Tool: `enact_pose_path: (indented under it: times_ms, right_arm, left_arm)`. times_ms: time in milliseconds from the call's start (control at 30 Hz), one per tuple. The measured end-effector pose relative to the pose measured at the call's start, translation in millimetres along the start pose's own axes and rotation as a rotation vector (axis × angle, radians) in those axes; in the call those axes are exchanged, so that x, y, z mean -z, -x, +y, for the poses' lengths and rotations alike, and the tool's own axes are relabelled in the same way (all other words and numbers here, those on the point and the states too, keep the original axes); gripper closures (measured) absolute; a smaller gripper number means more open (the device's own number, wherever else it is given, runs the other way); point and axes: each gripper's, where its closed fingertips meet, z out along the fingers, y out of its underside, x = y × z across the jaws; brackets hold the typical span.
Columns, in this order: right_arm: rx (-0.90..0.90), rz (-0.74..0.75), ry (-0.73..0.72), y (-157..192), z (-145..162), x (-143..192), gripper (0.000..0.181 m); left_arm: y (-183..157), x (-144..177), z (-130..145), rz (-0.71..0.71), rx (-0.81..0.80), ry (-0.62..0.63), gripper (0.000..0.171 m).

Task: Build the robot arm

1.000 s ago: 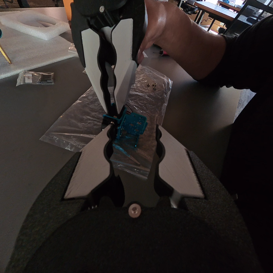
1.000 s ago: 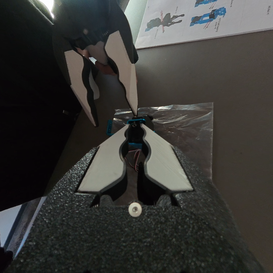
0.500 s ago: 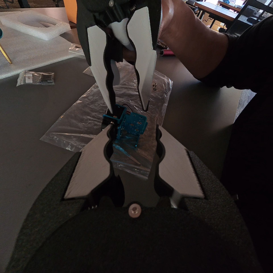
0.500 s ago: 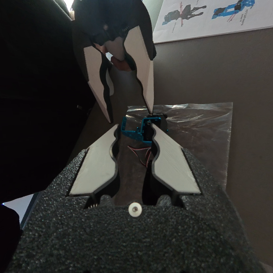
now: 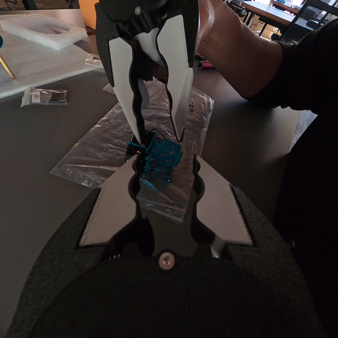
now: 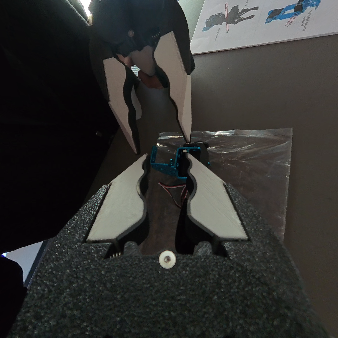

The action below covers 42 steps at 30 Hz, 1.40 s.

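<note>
Below: left gripper (image 5: 165, 157) and right gripper (image 6: 166, 155), both spread, flank unheld blue bracket assembly (image 5: 159, 155) on plastic bag (image 5: 102, 151).

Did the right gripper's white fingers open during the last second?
Yes. The right gripper spread open; its fingers no longer pinch the blue metal bracket resting on the clear plastic bag.

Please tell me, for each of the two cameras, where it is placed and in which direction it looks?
Left wrist view: sits on the left hand-held gripper, open, facing the blue bracket assembly; a forearm shows.
Right wrist view: sits on the right hand-held gripper, open, facing the opposite way; a dark sleeve shows.
Shared: the bracket on the clear plastic bag, each other's gripper.
</note>
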Motion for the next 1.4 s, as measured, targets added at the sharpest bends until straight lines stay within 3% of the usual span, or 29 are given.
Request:
enact_pose_path:
  times_ms: [1067, 1400]
  right_arm:
    - [0.016, 0.016, 0.019, 1, 1, 2, 0.145]
    - [0.027, 0.139, -0.038, -26, -7, 11, 0.153]
  left_arm:
    - [-1, 0, 1, -0.002, -0.005, 0.002, 0.115]
    - [-1, 0, 1, -0.006, -0.009, 0.003, 0.115]
